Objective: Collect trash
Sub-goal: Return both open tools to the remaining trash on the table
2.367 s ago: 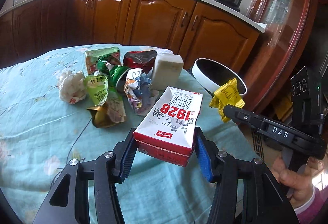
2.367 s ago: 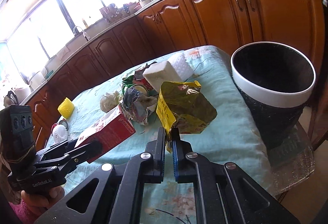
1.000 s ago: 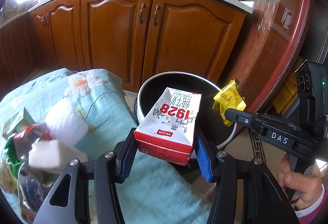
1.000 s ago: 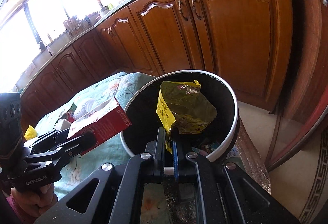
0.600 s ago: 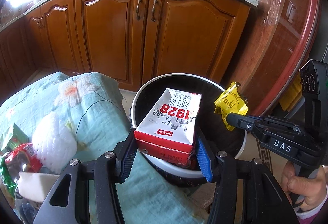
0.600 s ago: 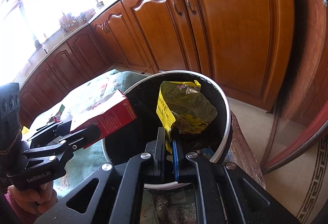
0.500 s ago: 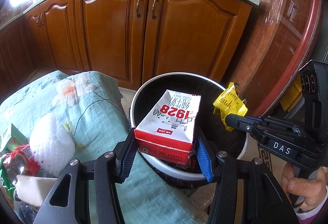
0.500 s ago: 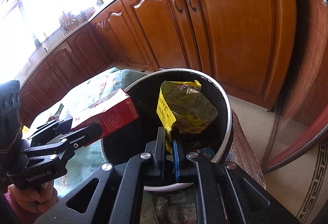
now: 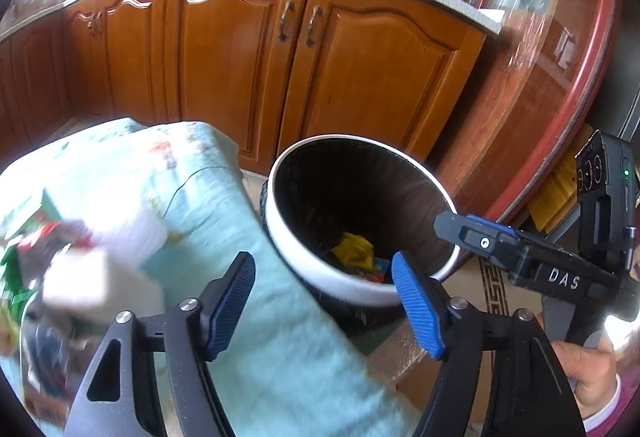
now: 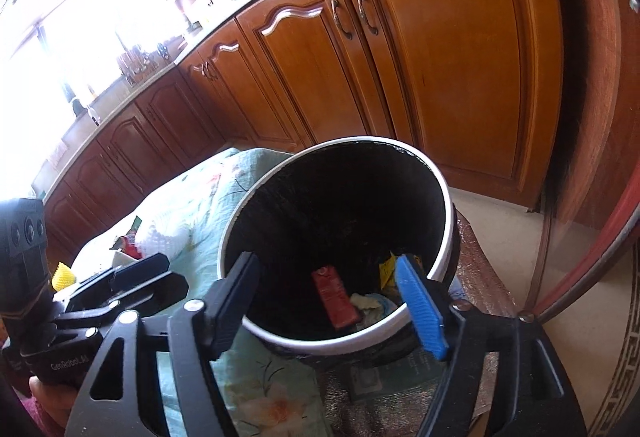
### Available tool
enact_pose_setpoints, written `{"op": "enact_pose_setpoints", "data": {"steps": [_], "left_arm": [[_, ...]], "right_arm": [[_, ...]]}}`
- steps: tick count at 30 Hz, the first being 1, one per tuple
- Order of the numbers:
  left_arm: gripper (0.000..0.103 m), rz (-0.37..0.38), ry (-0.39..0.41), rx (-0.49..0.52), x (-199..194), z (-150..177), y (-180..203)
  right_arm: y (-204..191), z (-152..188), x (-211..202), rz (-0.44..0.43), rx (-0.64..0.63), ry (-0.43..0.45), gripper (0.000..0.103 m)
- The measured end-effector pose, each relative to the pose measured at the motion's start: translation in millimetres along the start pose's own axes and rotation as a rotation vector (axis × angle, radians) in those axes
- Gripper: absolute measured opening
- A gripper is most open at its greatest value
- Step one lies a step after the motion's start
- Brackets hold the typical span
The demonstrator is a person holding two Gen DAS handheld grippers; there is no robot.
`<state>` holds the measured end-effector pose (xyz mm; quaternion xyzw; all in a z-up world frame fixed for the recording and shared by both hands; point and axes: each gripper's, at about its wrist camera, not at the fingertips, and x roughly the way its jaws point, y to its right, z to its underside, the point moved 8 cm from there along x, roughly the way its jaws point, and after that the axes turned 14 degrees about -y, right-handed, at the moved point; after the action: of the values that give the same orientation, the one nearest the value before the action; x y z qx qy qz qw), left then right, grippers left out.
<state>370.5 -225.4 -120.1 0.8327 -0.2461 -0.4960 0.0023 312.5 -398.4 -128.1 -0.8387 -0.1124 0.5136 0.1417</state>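
both hands tilt downward over the bin [image 10: 447,221], left tool [image 9: 324,305] and right tool [image 10: 332,305] just opened, empty.

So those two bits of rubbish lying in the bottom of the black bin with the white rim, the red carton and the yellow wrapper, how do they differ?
The red carton is a stiff, straight-edged box lying tilted on other rubbish; the crumpled yellow wrapper is soft and shapeless. The carton shows plainly in the right wrist view, while the wrapper there is mostly hidden behind a blue finger pad. Both lie inside the black bin with the white rim, free of both open grippers.
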Motion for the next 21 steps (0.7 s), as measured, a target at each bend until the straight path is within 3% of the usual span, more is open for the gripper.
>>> {"op": "enact_pose_setpoints", "data": {"steps": [10,21], "left_arm": [[0.072,-0.015,0.002,-0.074,-39.9,61.0,-37.0],[0.071,-0.079,0.039,-0.178,-91.8,114.1,-80.0]], "right_arm": [[-41.6,30.9,-1.4,-0.076,0.009,0.017,0.083],[-89.6,67.7,20.0,-0.137,-0.004,-0.039,0.084]]}}
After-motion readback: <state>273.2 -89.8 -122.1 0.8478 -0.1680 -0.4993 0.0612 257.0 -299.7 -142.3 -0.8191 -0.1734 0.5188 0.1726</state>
